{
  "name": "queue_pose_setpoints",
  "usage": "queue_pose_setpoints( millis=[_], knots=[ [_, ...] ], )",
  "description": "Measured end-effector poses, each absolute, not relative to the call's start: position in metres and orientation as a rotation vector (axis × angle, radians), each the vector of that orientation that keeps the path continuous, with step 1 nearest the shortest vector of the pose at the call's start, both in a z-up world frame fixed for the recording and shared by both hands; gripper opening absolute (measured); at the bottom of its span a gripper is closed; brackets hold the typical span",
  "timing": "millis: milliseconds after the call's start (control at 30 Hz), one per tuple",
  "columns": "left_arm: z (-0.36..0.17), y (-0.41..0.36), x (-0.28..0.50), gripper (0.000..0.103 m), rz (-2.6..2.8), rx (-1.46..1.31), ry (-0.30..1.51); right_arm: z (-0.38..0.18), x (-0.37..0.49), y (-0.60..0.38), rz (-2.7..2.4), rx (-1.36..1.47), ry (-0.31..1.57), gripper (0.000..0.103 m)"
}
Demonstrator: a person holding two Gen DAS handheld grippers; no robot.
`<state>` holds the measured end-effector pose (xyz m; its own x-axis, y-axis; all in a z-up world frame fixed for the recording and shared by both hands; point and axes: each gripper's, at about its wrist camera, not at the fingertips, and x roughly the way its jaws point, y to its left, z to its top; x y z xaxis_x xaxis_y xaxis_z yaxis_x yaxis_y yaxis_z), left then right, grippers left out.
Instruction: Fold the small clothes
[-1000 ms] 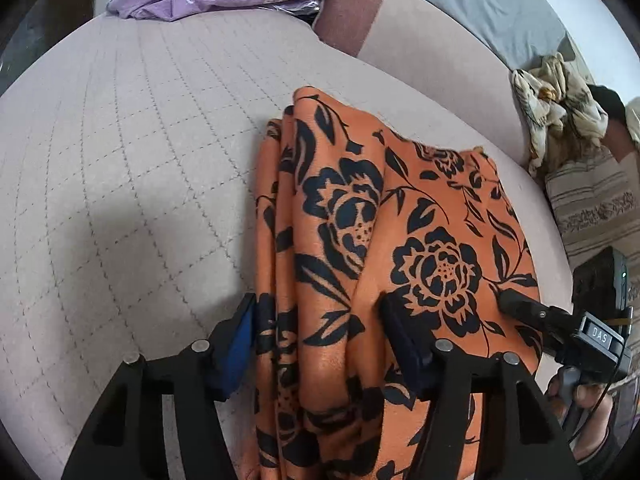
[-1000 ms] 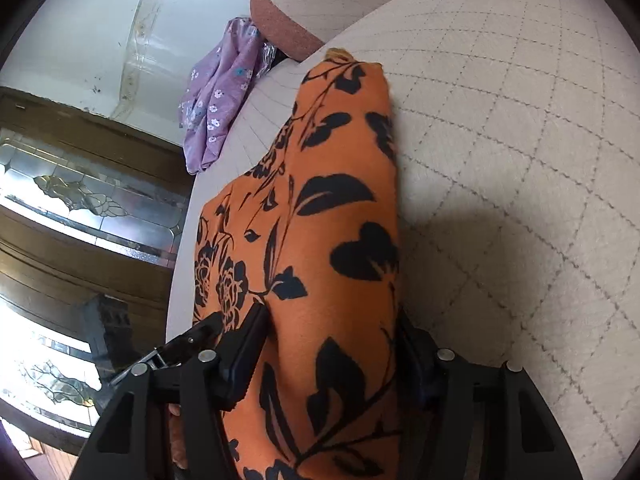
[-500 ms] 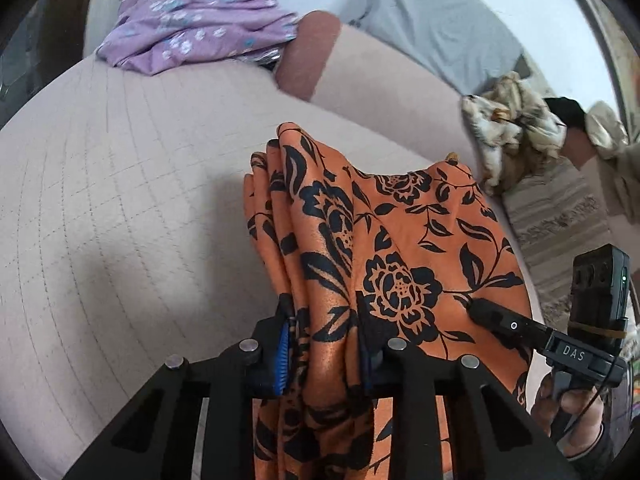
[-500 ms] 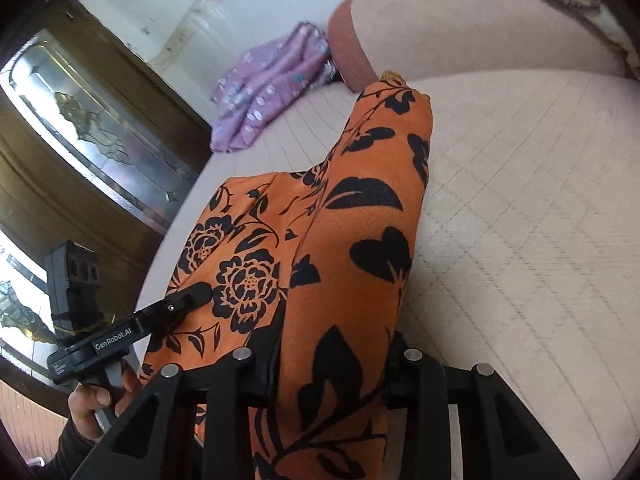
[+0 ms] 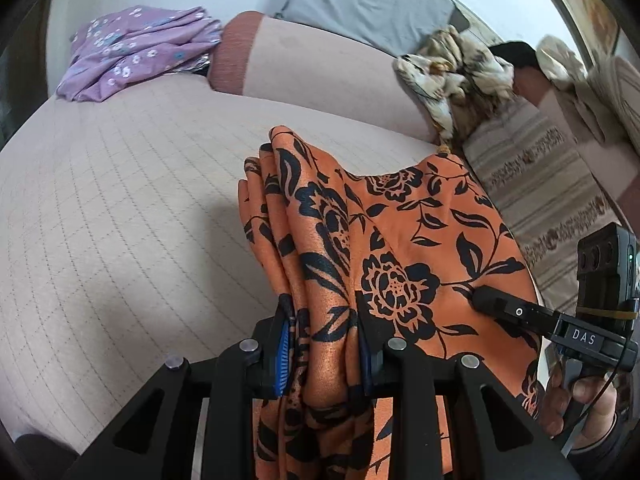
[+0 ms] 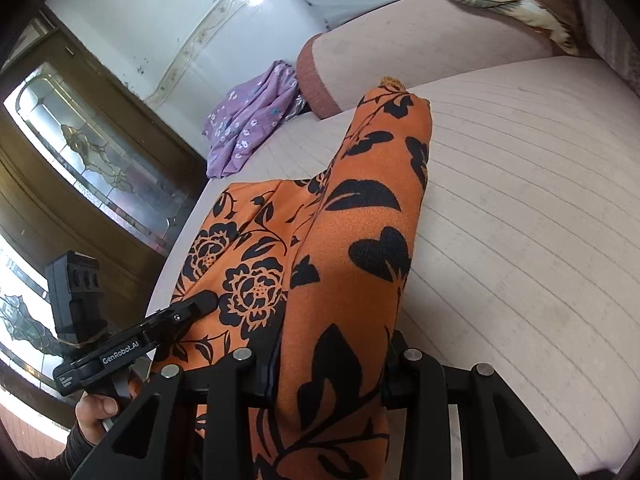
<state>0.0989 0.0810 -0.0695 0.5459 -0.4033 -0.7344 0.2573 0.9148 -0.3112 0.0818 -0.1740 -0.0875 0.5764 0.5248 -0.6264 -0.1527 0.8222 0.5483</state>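
Black left tool (image 5: 322, 350) and right tool (image 6: 330, 368) each clamp a bunched near corner of the orange cloth (image 5: 384, 248), held taut between them. Its length runs away from both tools, far end resting on the sofa (image 5: 120, 200).
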Motion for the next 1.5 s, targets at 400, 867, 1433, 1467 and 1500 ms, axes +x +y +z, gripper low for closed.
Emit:
queue_pose_setpoints(
  millis=[400,867,1433,1467,1500],
  knots=[
    [-0.056,0.057,0.092,0.028,-0.406,-0.107,0.860,-0.069,0.066,-0.206,0.410,0.482,0.808,0.037],
    [-0.050,0.032,0.149,0.028,-0.378,-0.101,0.820,-0.041,0.128,-0.217,0.413,0.413,0.770,0.037],
    [-0.117,0.014,0.214,0.038,-0.328,-0.063,1.020,-0.109,0.201,-0.232,0.345,0.488,0.912,0.043],
    [-0.126,0.016,0.214,0.038,-0.315,-0.054,1.047,-0.116,0.202,-0.236,0.297,0.473,0.934,0.049],
    [-0.130,0.019,0.212,0.038,-0.308,-0.058,1.047,-0.123,0.200,-0.242,0.224,0.455,0.960,0.049]
  ],
)
